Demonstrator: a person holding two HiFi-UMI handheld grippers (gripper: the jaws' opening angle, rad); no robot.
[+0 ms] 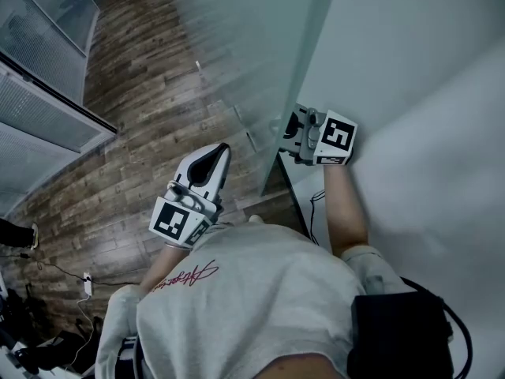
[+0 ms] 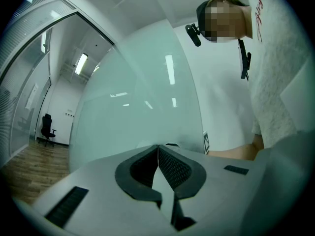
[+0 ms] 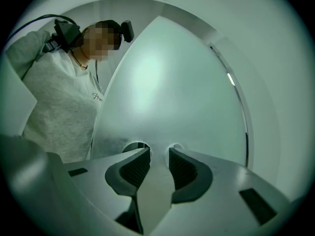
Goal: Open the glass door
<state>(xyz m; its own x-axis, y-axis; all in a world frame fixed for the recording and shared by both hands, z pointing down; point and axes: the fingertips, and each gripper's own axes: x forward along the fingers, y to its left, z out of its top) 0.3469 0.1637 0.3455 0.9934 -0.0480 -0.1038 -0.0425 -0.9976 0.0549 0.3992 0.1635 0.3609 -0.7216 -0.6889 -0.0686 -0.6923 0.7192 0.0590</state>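
At the frosted glass door point(image 1: 237, 46), the right gripper point(image 1: 290, 131) has its tips up against the panel near its edge, jaws a little apart with nothing between them. The left gripper point(image 1: 220, 153) hangs over the wooden floor point(image 1: 134, 101), jaws pressed together and empty.

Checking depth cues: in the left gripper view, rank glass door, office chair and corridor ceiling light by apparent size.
Largest by far: glass door.
Then office chair and corridor ceiling light: alike, both distant, so unranked.
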